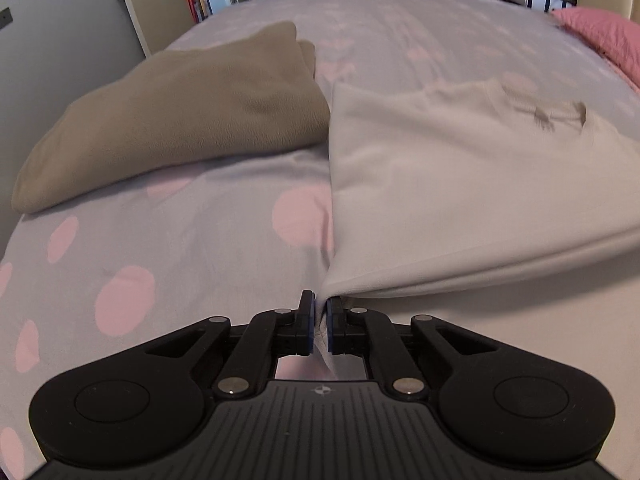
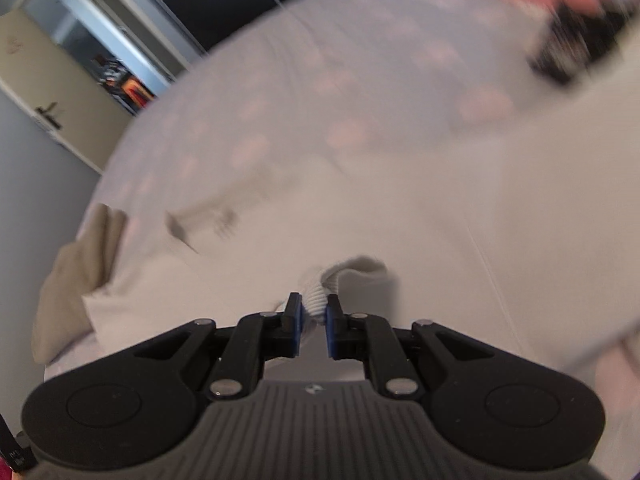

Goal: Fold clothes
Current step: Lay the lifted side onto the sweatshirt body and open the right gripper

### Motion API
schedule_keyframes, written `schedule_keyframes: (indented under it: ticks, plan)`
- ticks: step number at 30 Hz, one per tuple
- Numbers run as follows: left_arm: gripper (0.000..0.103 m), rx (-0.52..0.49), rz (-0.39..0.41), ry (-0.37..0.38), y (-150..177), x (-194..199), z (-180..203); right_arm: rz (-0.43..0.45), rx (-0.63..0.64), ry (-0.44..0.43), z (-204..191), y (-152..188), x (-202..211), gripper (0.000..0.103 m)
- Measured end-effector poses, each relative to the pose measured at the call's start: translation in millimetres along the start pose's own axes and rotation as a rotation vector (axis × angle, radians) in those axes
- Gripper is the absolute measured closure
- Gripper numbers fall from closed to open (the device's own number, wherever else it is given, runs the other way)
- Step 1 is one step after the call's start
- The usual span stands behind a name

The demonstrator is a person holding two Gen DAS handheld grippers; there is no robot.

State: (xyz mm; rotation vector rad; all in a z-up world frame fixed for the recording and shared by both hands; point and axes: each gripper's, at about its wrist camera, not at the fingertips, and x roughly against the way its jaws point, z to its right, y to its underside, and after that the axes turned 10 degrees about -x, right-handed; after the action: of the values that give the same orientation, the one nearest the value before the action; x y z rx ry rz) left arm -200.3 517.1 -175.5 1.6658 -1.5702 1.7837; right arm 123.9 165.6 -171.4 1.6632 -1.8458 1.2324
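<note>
1. Bedroom backdrop: wide bed under a pale sheet with pink dots, taken as landmark; dark wardrobe fronts and an open doorway beyond its far edge.
2. Spread across the bed's near right part: white sweatshirt, neck label showing toward the far side, near edge lifted off the sheet.
3. Just beside the sweatshirt on the bed's left part, touching its edge: folded tan garment, probably finished.
4. At the bed's far right corner: pink pillow, well apart from the clothes.
5. Left gripper: clenched on the sweatshirt's near corner, thin cloth pinched between the blue pads.
6. Right gripper: clamped on a ribbed cuff or hem of the same sweatshirt, jaws held slightly apart by the thicker knit.
7. Handling, as a judgement: soft, light, limp, not fragile; sags between the 2 grips, so best held at corners, hems and ribbing, kept taut while folding.
8. Hard to make out: right wrist view smeared by motion; dark blurred object at its upper right unidentifiable; sleeves' lie and cuff-versus-hem unclear; sweatshirt's right side cut off in the left wrist view.
</note>
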Motion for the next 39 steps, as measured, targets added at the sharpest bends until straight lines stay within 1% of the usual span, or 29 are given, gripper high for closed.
schedule_keyframes:
  ticks: [5, 7, 10, 11, 12, 13, 14, 16, 18, 19, 23, 25, 26, 28, 31, 35, 39]
  plan:
    - [0.099, -0.037, -0.031, -0.003, 2, -3, 8, -0.055, -0.070, 0.038, 34, 19, -25, 0.089]
    - [0.098, -0.043, -0.041, 0.002, 2, -6, 8, -0.056, -0.073, 0.040, 39, 24, -29, 0.089]
    - [0.097, -0.061, -0.048, -0.003, 4, -8, 10, -0.033, -0.074, 0.040, 40, 30, -29, 0.088]
    - [0.096, -0.069, -0.050, -0.005, 3, -8, 11, -0.021, -0.063, 0.046, 38, 32, -28, 0.086]
    - [0.093, -0.077, -0.051, -0.008, 3, -7, 12, -0.009, -0.049, 0.053, 36, 35, -27, 0.085]
    - [0.091, -0.082, -0.056, -0.008, 3, -5, 12, 0.003, -0.035, 0.061, 35, 37, -24, 0.080]
    - [0.089, -0.084, -0.064, -0.006, 2, -2, 13, 0.015, -0.020, 0.071, 34, 40, -19, 0.073]
    - [0.082, -0.079, -0.092, -0.012, 1, 3, 13, 0.038, 0.010, 0.091, 34, 44, -9, 0.063]
    - [0.080, -0.066, -0.098, -0.015, 1, 12, 13, 0.043, 0.030, 0.101, 35, 43, 2, 0.063]
    - [0.077, -0.056, -0.091, -0.005, 0, 18, 13, 0.039, 0.030, 0.106, 37, 39, 8, 0.063]
    - [0.071, -0.014, -0.043, 0.032, -9, 48, 15, 0.046, 0.039, 0.112, 45, 12, 50, 0.062]
    - [0.062, -0.004, -0.003, 0.036, -14, 64, 19, 0.070, 0.061, 0.109, 50, -3, 80, 0.058]
    - [0.061, -0.001, 0.018, 0.036, -17, 71, 21, 0.088, 0.075, 0.111, 52, -9, 96, 0.056]
    - [0.061, 0.001, 0.051, 0.040, -21, 83, 26, 0.132, 0.096, 0.117, 60, -22, 130, 0.055]
    - [0.061, 0.001, 0.092, 0.049, -26, 96, 37, 0.212, 0.082, 0.135, 78, -36, 178, 0.048]
    - [0.061, -0.026, 0.127, 0.050, -31, 107, 52, 0.306, 0.060, 0.193, 106, -49, 229, 0.048]
    - [0.061, -0.043, 0.135, 0.031, -34, 110, 64, 0.373, 0.011, 0.238, 141, -61, 271, 0.048]
